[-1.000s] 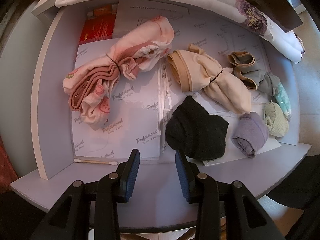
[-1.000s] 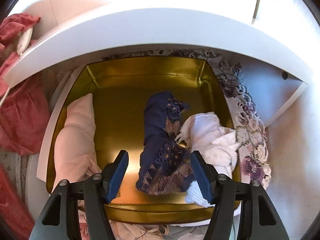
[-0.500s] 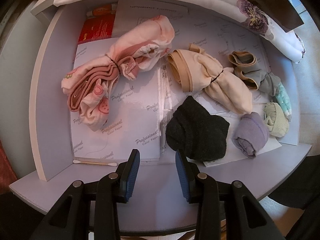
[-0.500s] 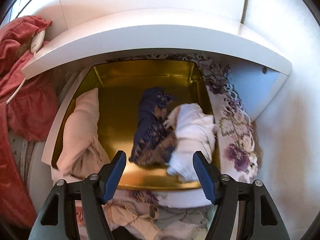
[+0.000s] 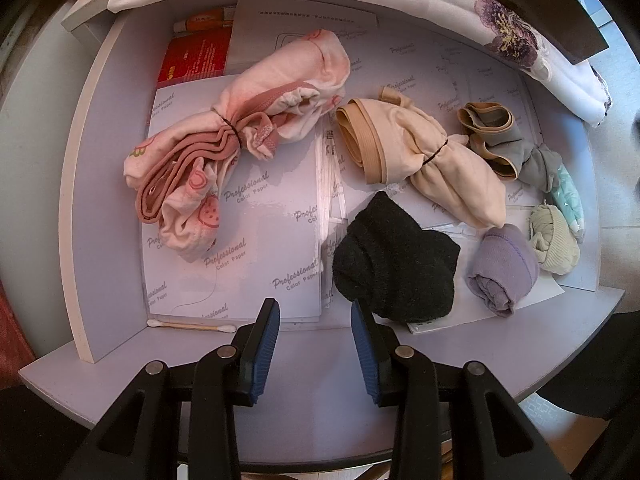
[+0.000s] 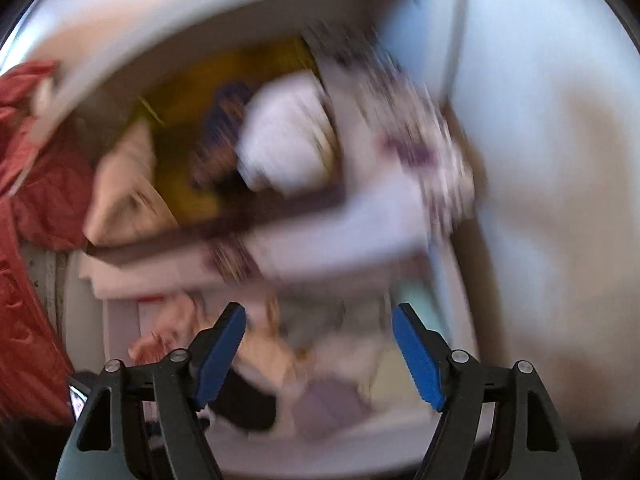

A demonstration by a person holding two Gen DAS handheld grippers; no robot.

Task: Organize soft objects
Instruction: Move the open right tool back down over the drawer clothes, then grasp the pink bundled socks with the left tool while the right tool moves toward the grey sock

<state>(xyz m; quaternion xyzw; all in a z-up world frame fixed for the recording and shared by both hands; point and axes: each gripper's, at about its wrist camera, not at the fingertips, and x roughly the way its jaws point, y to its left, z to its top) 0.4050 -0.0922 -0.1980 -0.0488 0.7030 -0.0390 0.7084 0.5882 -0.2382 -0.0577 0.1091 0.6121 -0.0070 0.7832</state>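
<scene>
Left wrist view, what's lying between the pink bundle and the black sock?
In the left wrist view, only glossy paper sheets lie between the pink bundle and the black sock.

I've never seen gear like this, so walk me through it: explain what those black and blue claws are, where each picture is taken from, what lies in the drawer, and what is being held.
No robot here: a person holds a two-finger clamp in each hand, with a camera behind the fingers. One picture looks down the left gripper, jaws apart and empty, over a drawer. In it lie a pink bundle, a beige bundle, a black sock, a lilac roll and a cotton swab. The other, blurred, looks down the right gripper, opening and empty, near a gold tin of folded fabrics.
</scene>
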